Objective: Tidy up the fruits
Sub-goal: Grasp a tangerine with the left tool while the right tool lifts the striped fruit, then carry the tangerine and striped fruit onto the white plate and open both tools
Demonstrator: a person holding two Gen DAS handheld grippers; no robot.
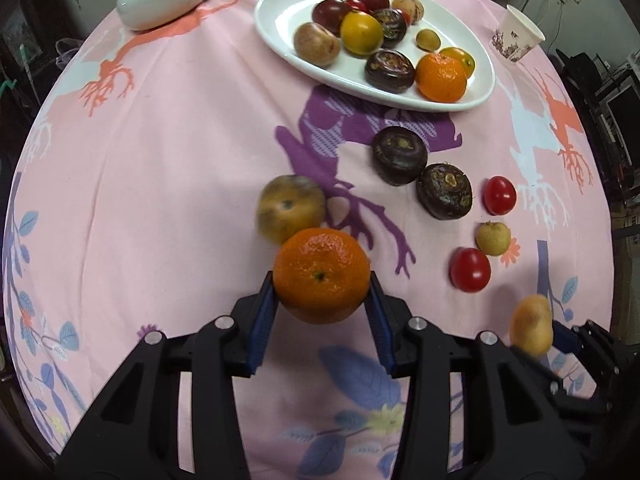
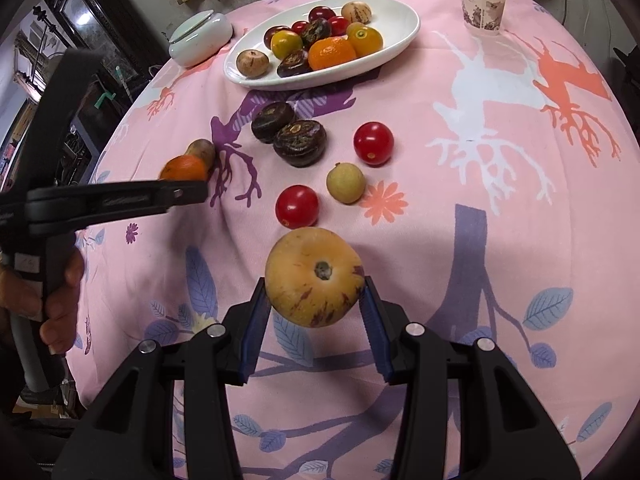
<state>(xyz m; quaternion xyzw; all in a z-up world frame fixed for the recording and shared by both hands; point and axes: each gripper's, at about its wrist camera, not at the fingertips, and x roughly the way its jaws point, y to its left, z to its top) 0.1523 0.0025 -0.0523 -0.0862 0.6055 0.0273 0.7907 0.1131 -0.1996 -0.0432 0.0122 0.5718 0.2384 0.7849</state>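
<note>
Item one: mandarin (image 1: 322, 276), pinched between the blue pads of my left gripper (image 1: 322, 280), lifted just clear of the cloth (image 1: 160, 160); no earlier view to compare. Gripper points steeply down. A brownish fruit (image 1: 290, 214) lies on the cloth right behind it, blurred.

Item two: pale striped melon (image 2: 314, 276), stem end toward the camera, clamped between the pads of my right gripper (image 2: 314, 284), also pointing steeply down, above the cloth.

From the right wrist view, my left gripper reaches in from the left edge, nearly side-on, with a hand (image 2: 52, 300) wrapped round its grip.

Loose on the cloth, between grippers and plate: two dark water chestnuts (image 2: 300, 142) touching each other, two red tomatoes (image 2: 374, 143), one small tan longan (image 2: 346, 182).

White oval plate (image 2: 400, 36), far side: holds a mandarin, yellow and dark red fruits, chestnuts.

Beyond: lidded white jar (image 2: 200, 38) left of the plate, paper cup (image 2: 482, 2) to its right.
</note>
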